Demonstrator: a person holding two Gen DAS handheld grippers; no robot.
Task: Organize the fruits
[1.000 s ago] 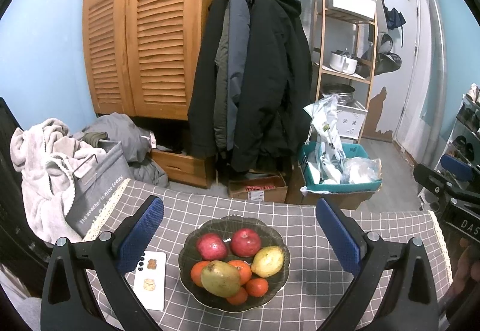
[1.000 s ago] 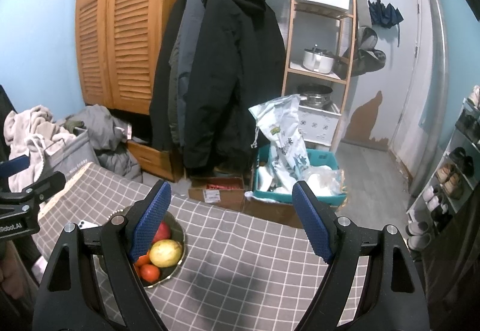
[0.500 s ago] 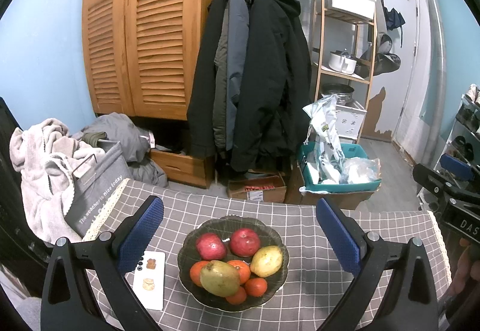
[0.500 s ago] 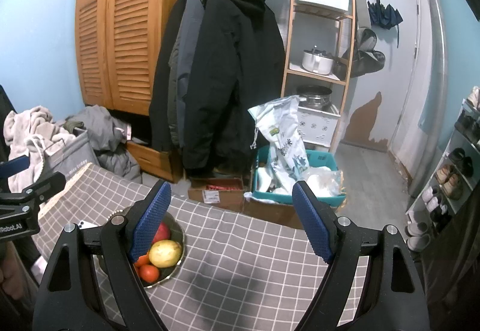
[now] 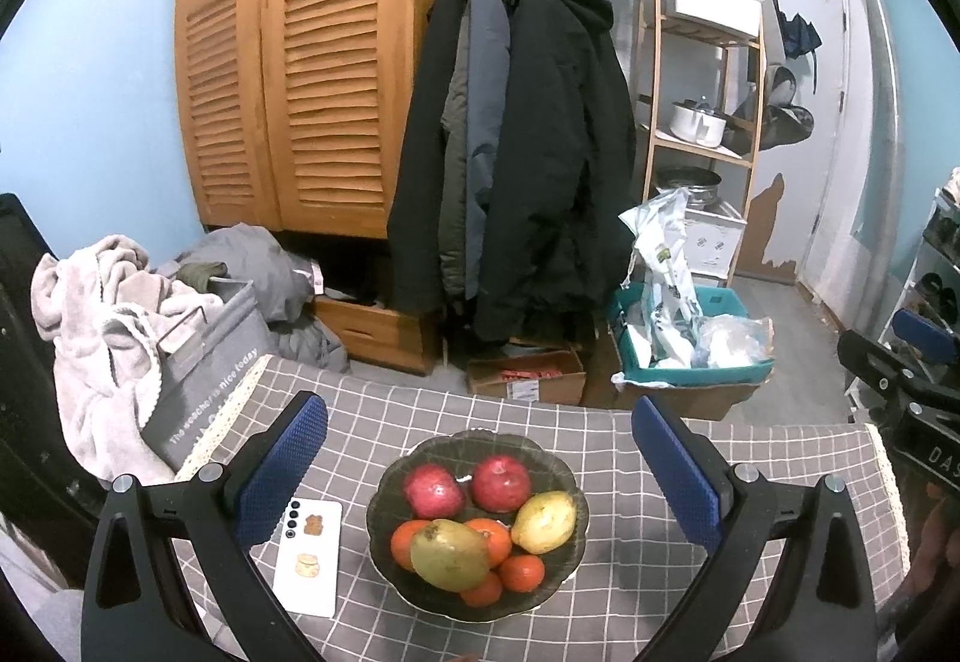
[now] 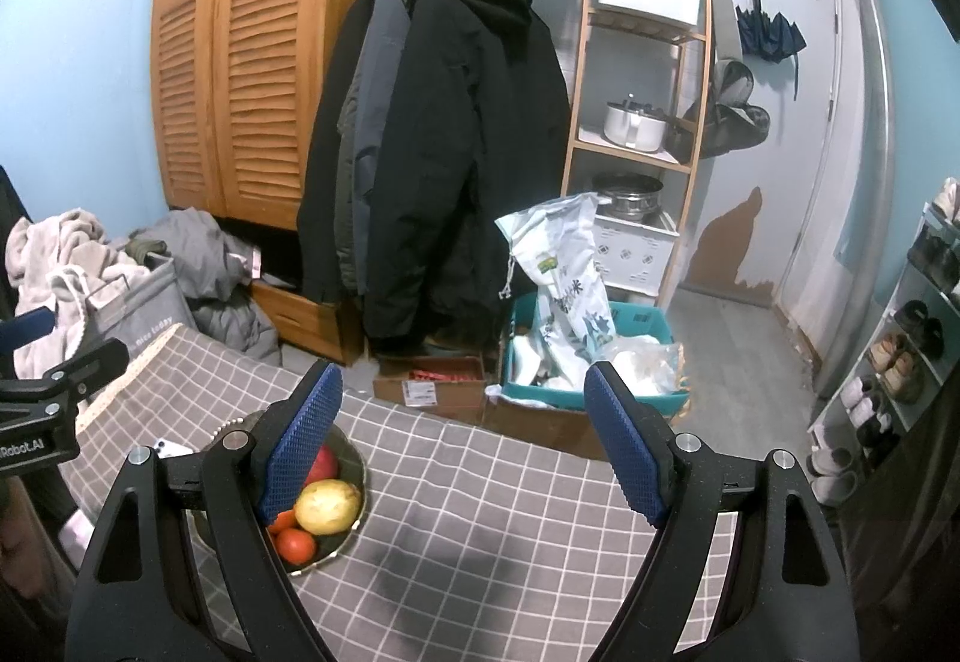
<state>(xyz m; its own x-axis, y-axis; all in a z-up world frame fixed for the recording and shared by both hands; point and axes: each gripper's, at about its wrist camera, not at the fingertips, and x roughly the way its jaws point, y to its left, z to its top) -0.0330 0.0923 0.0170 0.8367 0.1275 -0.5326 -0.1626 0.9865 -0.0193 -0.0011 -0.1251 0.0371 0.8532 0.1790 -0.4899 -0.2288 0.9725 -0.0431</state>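
Barely anything has shifted since a second ago: the left wrist view has slid a hair, so the dark glass scalloped fruit bowl (image 5: 477, 521) sits a touch further left between the fingers, and the right wrist view looks the same.

Left gripper (image 5: 479, 467) is spread wide, its blue knobbly rubber pads (image 5: 282, 467) well apart and holding nothing, hovering over the bowl without touching it. Right gripper (image 6: 462, 443) is just as wide, also carrying nothing, over bare grey checked tablecloth (image 6: 510, 530) with the bowl (image 6: 345, 530) off at its 9 o'clock, partly hidden behind the left finger.

Bowl sits on the cloth near the table's middle. Inside: two round dark-red pomegranates (image 5: 468, 487) at 12 o'clock, a smooth yellow pear-shaped fruit (image 5: 545, 521) at 3 o'clock, a bigger green-brown mango-looking fruit (image 5: 450, 554) at about 7 o'clock lying on top of several small glossy orange tangerines (image 5: 521, 572). Everything's piled touching.

Just beside the bowl at 9 o'clock lies a flat white phone (image 5: 309, 557), back up, with a couple of little stickers on it.
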